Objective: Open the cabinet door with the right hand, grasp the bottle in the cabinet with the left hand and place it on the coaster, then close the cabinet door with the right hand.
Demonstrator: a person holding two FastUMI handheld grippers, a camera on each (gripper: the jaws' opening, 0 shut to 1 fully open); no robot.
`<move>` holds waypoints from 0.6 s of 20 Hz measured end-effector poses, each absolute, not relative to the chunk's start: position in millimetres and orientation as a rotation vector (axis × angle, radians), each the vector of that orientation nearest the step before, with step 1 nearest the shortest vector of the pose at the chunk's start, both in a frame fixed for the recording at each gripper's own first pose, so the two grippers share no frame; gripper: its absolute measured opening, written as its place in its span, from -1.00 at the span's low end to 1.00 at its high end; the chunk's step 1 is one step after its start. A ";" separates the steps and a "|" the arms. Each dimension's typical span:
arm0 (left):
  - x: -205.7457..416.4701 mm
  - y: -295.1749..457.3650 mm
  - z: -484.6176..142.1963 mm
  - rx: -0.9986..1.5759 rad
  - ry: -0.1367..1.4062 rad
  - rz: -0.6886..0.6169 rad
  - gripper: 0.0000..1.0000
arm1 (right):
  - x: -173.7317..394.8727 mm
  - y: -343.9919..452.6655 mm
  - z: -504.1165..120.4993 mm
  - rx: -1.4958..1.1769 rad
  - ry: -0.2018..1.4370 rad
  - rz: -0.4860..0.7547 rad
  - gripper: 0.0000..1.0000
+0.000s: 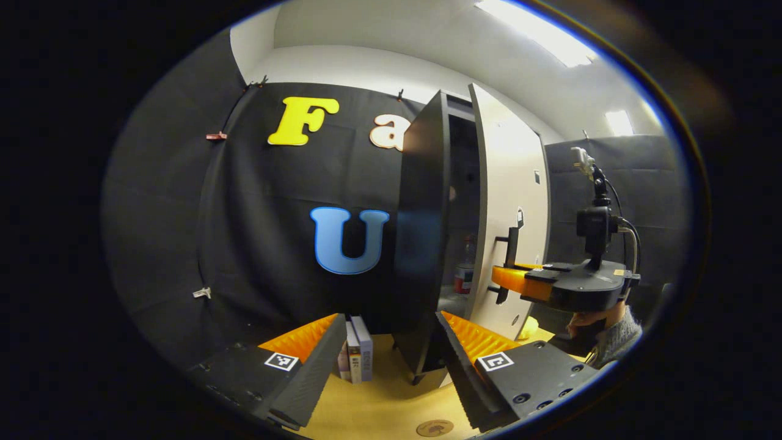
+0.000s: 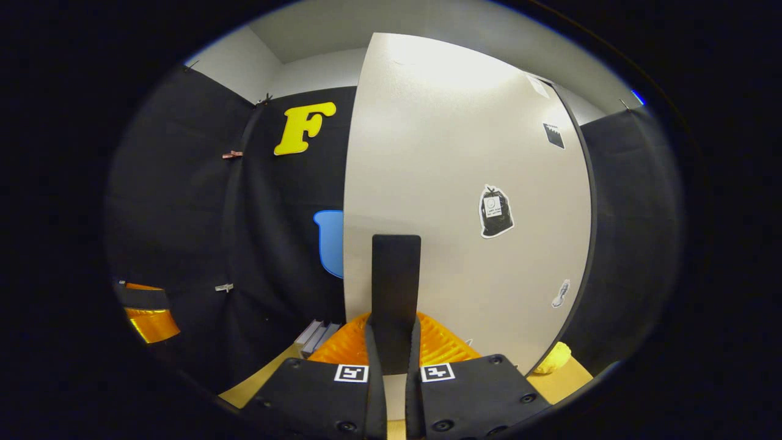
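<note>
White laminate door (image 2: 464,183) swings partly open, and the right gripper (image 2: 394,360) has its fingers pinched on the dark handle (image 2: 396,281), which stands upright between them. In the left gripper view that same gripper shows to the right, clamped on the handle just off the door's face, with a sleeve (image 1: 617,336) below it.

Through the gap between the dark cabinet side (image 1: 421,244) and the door, the bottle (image 1: 465,269) stands upright on a shelf, far back in the shadow, red label low on its body. The left gripper (image 1: 391,360) hangs near, fingers spread wide, well apart from the bottle and holding nothing. The coaster (image 1: 435,428), a small brown disc, lies on the wooden table (image 1: 391,403) near and between those fingers. A few books (image 1: 355,351) stand at the far left of the table, by the cabinet's foot.

Risks, as I judge them: the opening looks narrow, so reaching in now could knock a finger on the door edge or cabinet side; the door wants swinging wider first. A pull off the hinge's arc could slip the pinch off the handle. Inside, dim light and a tall bottle make a tip-over likely if one finger touches first. The yellow object (image 2: 553,357) by the door's foot may obstruct its swing.
</note>
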State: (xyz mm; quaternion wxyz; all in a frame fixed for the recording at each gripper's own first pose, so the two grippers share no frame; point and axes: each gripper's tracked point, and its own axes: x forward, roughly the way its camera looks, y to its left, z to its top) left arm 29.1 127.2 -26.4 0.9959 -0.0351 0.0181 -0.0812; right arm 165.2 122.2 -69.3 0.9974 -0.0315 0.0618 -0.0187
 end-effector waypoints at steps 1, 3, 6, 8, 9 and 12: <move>25.0 117.1 -26.7 -0.068 0.037 -0.182 0.82 | 151.7 116.9 -68.2 -0.073 0.123 -0.039 -0.68; 22.6 97.7 -26.3 -0.062 0.036 -0.225 0.82 | 129.6 109.9 -65.2 -0.075 0.126 -0.043 -0.68; 23.1 65.2 -26.9 -0.073 0.041 -0.314 0.82 | 100.6 93.2 -59.5 -0.072 0.134 -0.058 -0.68; 22.1 42.9 -29.3 -0.073 0.053 -0.366 0.82 | 81.0 80.2 -55.7 -0.076 0.132 -0.081 -0.68; 23.6 33.8 -31.0 -0.068 0.057 -0.385 0.82 | 71.2 72.8 -54.6 -0.075 0.135 -0.095 -0.68; 28.5 7.0 -31.4 -0.066 0.062 -0.437 0.82 | 47.1 50.3 -48.3 -0.074 0.136 -0.146 -0.70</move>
